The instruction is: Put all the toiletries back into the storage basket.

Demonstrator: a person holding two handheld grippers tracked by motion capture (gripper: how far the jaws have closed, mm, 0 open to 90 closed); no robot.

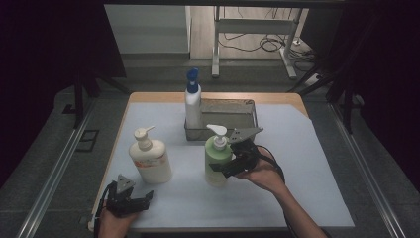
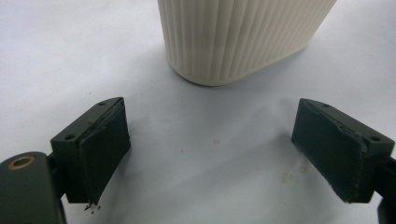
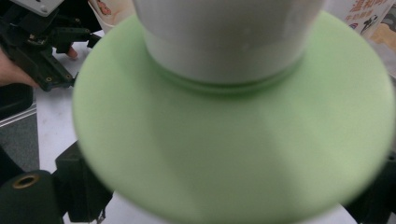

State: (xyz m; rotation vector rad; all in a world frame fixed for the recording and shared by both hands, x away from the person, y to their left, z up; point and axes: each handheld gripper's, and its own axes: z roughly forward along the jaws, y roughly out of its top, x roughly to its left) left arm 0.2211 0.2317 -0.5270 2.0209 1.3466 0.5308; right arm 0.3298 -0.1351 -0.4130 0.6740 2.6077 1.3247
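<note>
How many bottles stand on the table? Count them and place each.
3: a cream pump bottle front left, a green pump bottle at the right gripper, a blue-capped bottle in the tray's left corner.

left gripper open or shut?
Open: the left gripper fingers stand wide apart, bare white table cover between them.

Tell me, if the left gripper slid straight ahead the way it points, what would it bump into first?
Most likely the cream ribbed pump bottle, standing on the white table sheet just ahead of the open left gripper; the gap between looks free.

Green bottle [image 3: 233, 126] blurred, hiding the right gripper's pads; cream bottle [image 2: 238, 37] cropped at top.
</note>
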